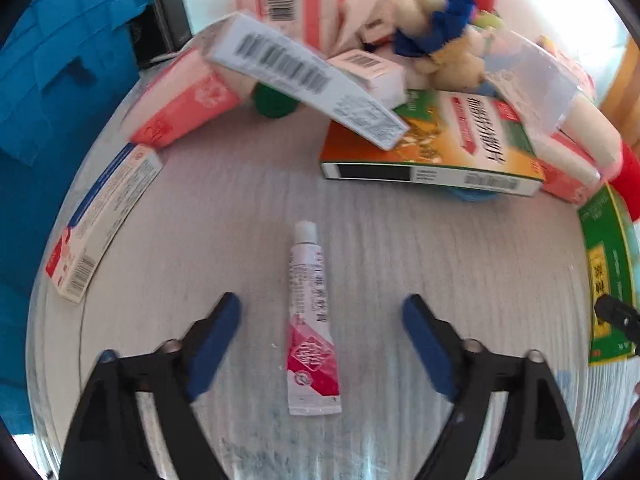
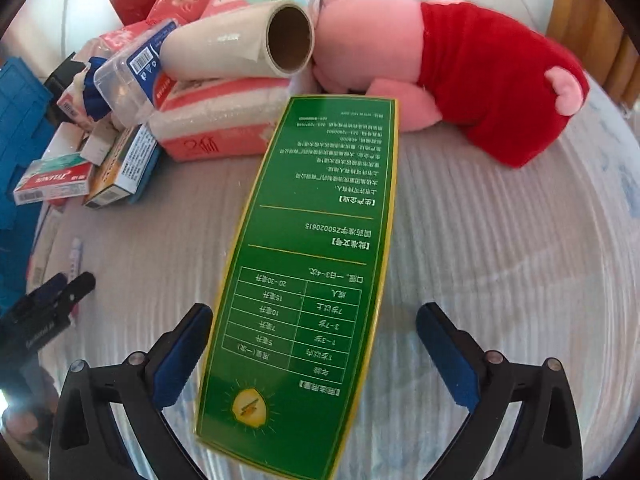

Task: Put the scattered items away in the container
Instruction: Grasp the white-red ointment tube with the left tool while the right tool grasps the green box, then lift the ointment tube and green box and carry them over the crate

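A small white and pink ointment tube (image 1: 310, 320) lies on the grey table between the open blue-padded jaws of my left gripper (image 1: 322, 308); neither pad touches it. A long green medicine box (image 2: 304, 272) lies flat between the open jaws of my right gripper (image 2: 316, 320), its near end closest to the left pad. The box edge also shows in the left wrist view (image 1: 604, 272). The left gripper shows in the right wrist view (image 2: 52, 296). A blue crate (image 1: 52, 80) stands at the left.
A pile fills the far side: pink tissue packs (image 2: 224, 128), a roll with a cardboard core (image 2: 240, 48), a pink plush toy in red (image 2: 472, 76), a green-orange box (image 1: 440, 144), a barcode box (image 1: 304, 76), a teddy (image 1: 440, 44), small boxes (image 2: 56, 180).
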